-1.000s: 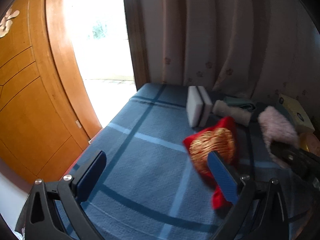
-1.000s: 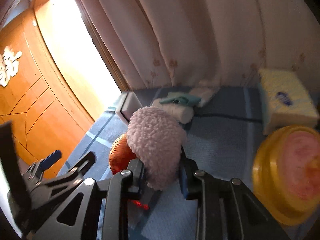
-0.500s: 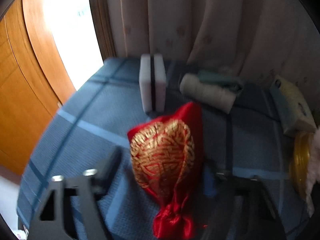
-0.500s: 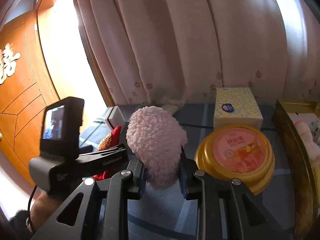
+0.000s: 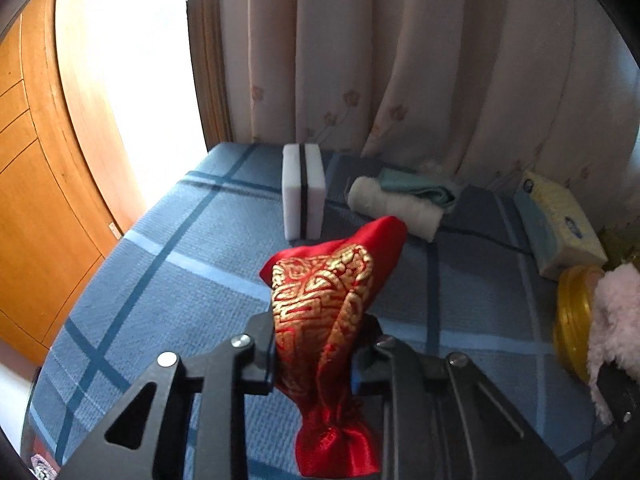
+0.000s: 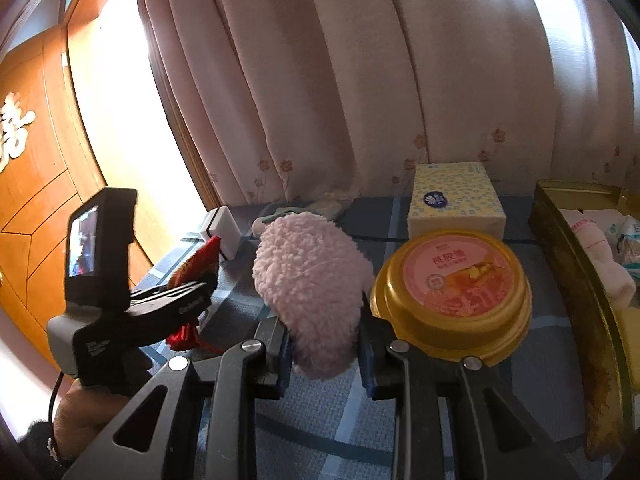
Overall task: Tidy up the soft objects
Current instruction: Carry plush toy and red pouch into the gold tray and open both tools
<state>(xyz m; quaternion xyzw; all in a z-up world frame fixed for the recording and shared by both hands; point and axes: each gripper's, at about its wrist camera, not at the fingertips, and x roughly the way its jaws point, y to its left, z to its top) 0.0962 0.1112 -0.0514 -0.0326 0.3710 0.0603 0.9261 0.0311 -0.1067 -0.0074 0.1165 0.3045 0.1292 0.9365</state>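
Observation:
A red and gold satin pouch [image 5: 324, 280] sticks up between the pads of my left gripper [image 5: 318, 340], which is shut on it above the blue checked cloth [image 5: 180, 264]. The right wrist view shows that gripper [image 6: 200, 300] from the side, with the pouch [image 6: 192, 264] poking out and a hand under the handle. My right gripper [image 6: 324, 344] is shut on a fluffy pink soft thing [image 6: 308, 276], held just left of a yellow round tub [image 6: 452, 292]. The pink fluff [image 5: 612, 320] also shows at the right edge of the left wrist view.
A white sponge block [image 5: 303, 196], a rolled white towel [image 5: 396, 208] and a teal cloth [image 5: 416, 190] lie by the curtain. A tissue box [image 6: 454, 200] stands behind the tub. A gold tin [image 6: 568, 248] holding soft items is at the right. A wooden door [image 5: 48, 200] is left.
My left gripper moved over the red pouch and closed on it. The right gripper, still holding the pink fluff, swung right so the yellow tub and gold tin came into view.

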